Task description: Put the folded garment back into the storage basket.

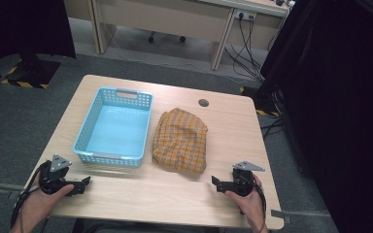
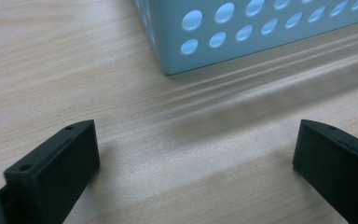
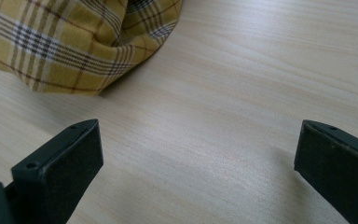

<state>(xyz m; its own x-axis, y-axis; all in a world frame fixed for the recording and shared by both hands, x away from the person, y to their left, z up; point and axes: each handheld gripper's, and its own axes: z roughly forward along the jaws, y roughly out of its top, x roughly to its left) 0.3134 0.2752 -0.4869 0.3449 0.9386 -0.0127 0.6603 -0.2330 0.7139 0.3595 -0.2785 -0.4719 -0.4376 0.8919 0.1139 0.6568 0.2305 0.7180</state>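
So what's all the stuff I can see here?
Basket: one, light blue with holes, empty, left half of the table.
Cloth: one, yellow-orange plaid, bunched, just right of the basket.
Table: one, light wood, with a round hole near the far edge.
Desk: one, beige, on the floor behind.
Left tool: one, black, open, near the basket's front corner.
Right tool: one, black, open, near the cloth.
Hands: two, holding the tools.

A light wooden table (image 1: 126, 194) holds an empty blue perforated basket (image 1: 113, 126) and, just beside it, a crumpled yellow plaid cloth (image 1: 180, 140).
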